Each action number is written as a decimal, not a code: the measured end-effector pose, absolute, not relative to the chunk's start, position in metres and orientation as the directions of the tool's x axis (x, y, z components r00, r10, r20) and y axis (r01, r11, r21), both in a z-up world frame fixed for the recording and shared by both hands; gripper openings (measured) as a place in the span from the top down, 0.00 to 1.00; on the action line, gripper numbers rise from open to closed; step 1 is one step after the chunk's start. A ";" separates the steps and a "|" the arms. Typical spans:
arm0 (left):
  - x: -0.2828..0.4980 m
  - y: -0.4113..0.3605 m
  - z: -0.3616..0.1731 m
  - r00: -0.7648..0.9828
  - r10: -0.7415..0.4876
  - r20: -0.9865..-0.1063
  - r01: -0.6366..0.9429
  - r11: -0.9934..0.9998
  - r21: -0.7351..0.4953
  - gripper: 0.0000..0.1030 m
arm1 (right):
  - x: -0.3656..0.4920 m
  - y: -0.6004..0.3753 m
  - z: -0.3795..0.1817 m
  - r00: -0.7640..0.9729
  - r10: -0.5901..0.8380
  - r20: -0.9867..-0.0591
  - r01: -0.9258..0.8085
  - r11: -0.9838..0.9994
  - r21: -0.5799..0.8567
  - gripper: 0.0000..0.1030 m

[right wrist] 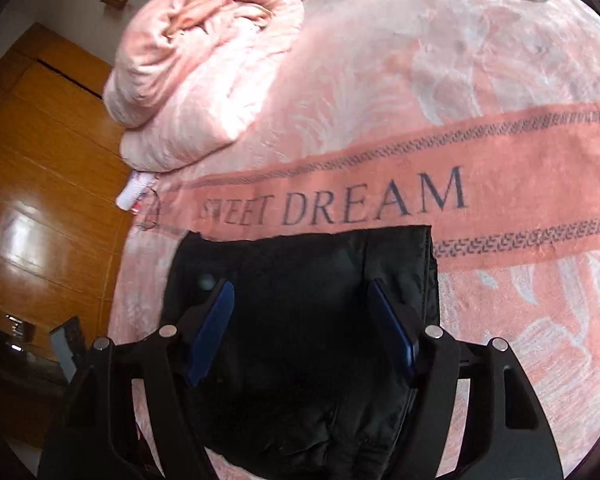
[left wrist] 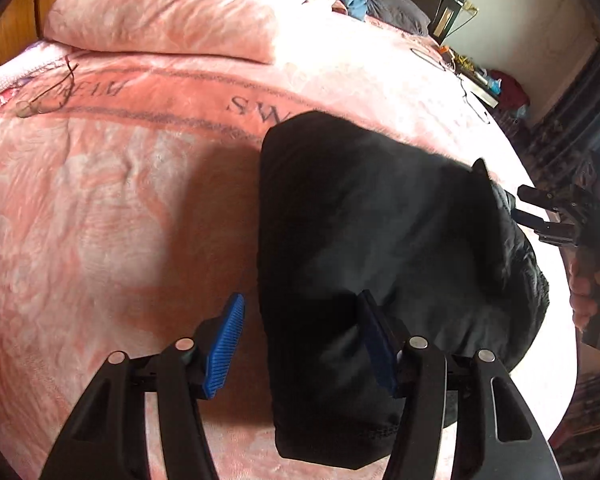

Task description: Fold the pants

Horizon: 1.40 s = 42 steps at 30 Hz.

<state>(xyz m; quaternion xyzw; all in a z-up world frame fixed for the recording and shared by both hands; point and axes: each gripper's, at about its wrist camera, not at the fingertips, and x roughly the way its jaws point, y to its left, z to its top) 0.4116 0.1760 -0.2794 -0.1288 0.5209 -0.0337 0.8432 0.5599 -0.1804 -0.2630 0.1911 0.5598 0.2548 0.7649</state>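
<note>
We see the black pants (left wrist: 364, 248) folded into a compact bundle on the pink blanket (left wrist: 100, 208) covering the bed, just below its printed "SWEET DREAM" band (right wrist: 380, 196). Our left gripper (left wrist: 302, 344) hangs over the bundle's near edge with its jaws apart, one blue pad (left wrist: 224, 344) over bare blanket, nothing pinched. Our right gripper (right wrist: 302, 332) hovers above the bundle, jaws likewise parted and empty. A folded pink quilt (right wrist: 204, 64) lies toward the bed's far side, beside a wooden wardrobe (right wrist: 48, 168).
</note>
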 end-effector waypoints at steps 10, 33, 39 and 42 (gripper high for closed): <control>0.390 0.173 -0.276 0.499 -0.174 -0.849 -0.084 0.965 -0.247 0.28 | 0.473 -0.210 -0.219 0.354 0.622 -0.699 -0.237 0.782 0.576 0.34; 0.089 0.092 -0.079 0.698 0.117 -0.707 -0.137 0.990 0.029 0.04 | 0.110 -0.155 -0.022 0.741 0.158 -0.653 -0.162 0.985 0.056 0.03; 0.021 0.067 -0.045 0.724 0.061 -0.687 -0.069 0.997 0.016 0.04 | 0.034 -0.160 -0.002 0.771 0.071 -0.633 -0.108 0.994 -0.021 0.03; -0.002 0.060 -0.033 0.734 0.063 -0.676 -0.072 0.997 0.016 0.04 | 0.011 -0.160 0.002 0.779 0.055 -0.625 -0.093 0.995 -0.027 0.03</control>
